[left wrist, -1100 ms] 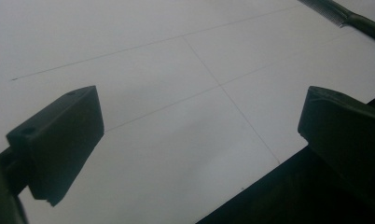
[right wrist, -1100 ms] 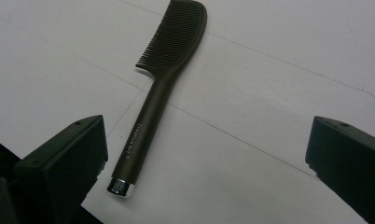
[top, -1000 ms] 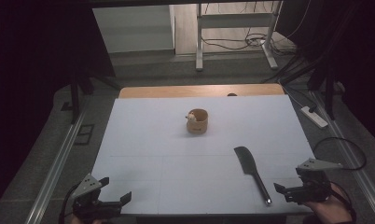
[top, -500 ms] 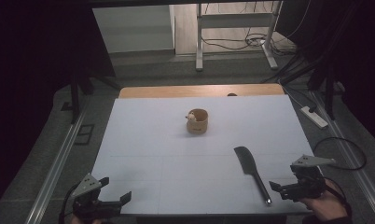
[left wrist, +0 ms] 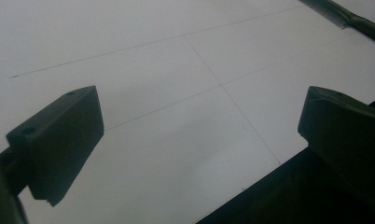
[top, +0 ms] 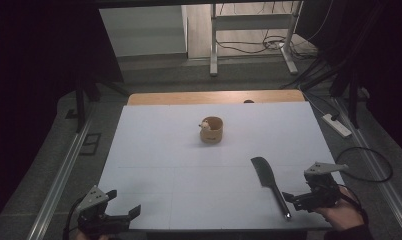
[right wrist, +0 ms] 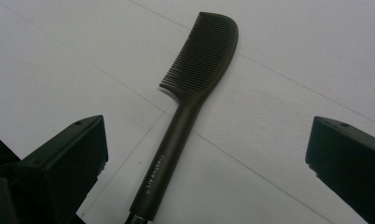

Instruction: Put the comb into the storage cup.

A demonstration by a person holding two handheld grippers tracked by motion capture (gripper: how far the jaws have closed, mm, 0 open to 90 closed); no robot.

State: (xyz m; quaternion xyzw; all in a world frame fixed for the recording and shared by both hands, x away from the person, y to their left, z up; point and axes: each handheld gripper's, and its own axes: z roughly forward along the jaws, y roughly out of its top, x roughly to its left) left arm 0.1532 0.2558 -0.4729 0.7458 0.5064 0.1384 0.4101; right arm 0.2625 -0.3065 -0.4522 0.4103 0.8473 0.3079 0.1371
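Observation:
A black comb [top: 268,181] lies flat on the white table [top: 164,150] at the front right, its handle toward the front edge. In the right gripper view the comb [right wrist: 197,79] runs up between the jaws, teeth facing left. My right gripper [top: 295,198] stands open just right of the handle's end, with nothing in it. My left gripper [top: 123,203] is open at the front left edge, over bare table [left wrist: 176,70]. The comb's teeth and handle [left wrist: 349,17] cross the top right corner of the left gripper view.
A small wooden cup [top: 212,130] with a pale little object at its rim stands near the table's middle. Behind the white top runs a wooden strip [top: 214,96]. A power strip [top: 337,125] and cables lie on the floor at the right.
My right gripper has moved left and a little forward, closing in on the comb's handle end. The left gripper has hardly moved. The comb and cup stay put.

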